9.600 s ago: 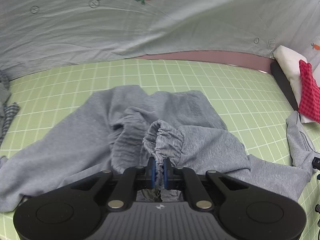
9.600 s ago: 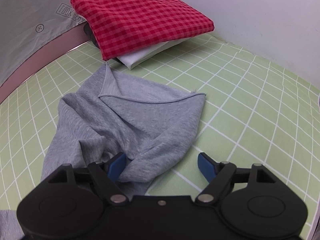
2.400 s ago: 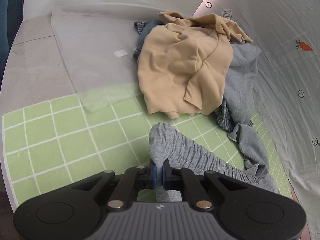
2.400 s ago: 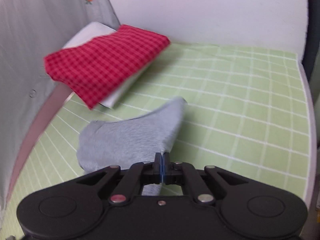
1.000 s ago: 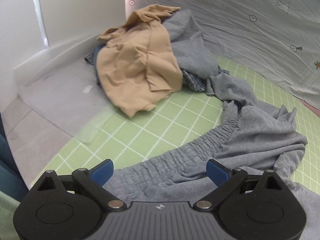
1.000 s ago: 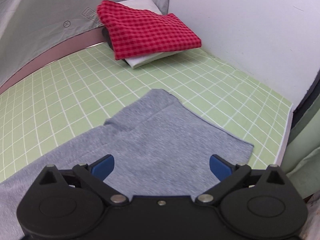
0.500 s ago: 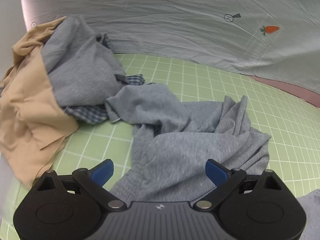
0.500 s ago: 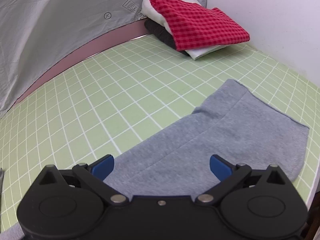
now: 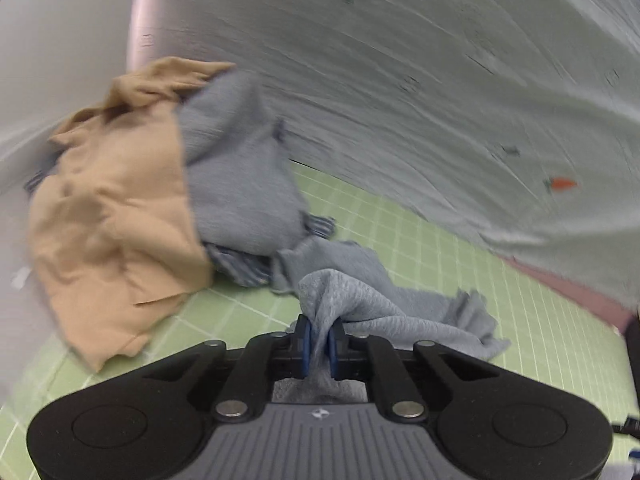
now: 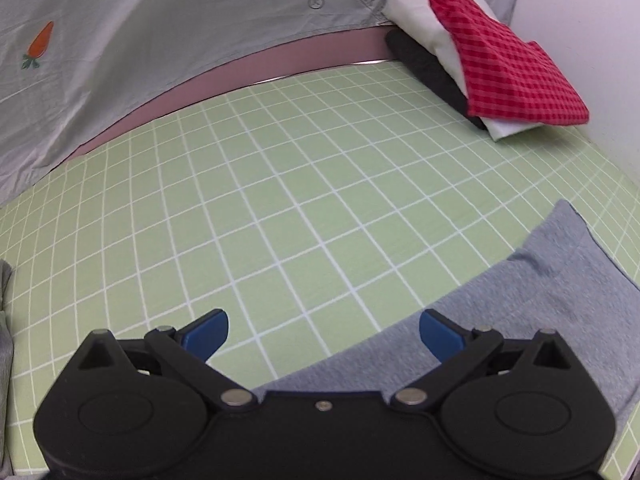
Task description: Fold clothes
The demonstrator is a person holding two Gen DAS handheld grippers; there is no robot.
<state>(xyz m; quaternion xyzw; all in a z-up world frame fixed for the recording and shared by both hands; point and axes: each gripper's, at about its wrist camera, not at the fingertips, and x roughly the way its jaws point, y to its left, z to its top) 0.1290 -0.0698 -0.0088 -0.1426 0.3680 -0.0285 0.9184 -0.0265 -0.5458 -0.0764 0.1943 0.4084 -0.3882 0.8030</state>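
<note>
Your left gripper [image 9: 319, 342] is closing, its blue pads already pinching a bunched fold of the grey sweatpants [image 9: 384, 312] on the green grid mat [image 10: 280, 200]. Your right gripper [image 10: 323, 334] stands wide apart above the mat, holding nothing; a flat grey trouser leg [image 10: 540, 300] lies just beside its right finger.

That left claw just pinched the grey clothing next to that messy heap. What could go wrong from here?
The left gripper is closing on a bunched fold of the grey garment, so lifting might drag several layers at once. The garment touches the unfolded pile, which could snag and come along. The right gripper is open, holding nothing, so the far end may crumple.
</note>
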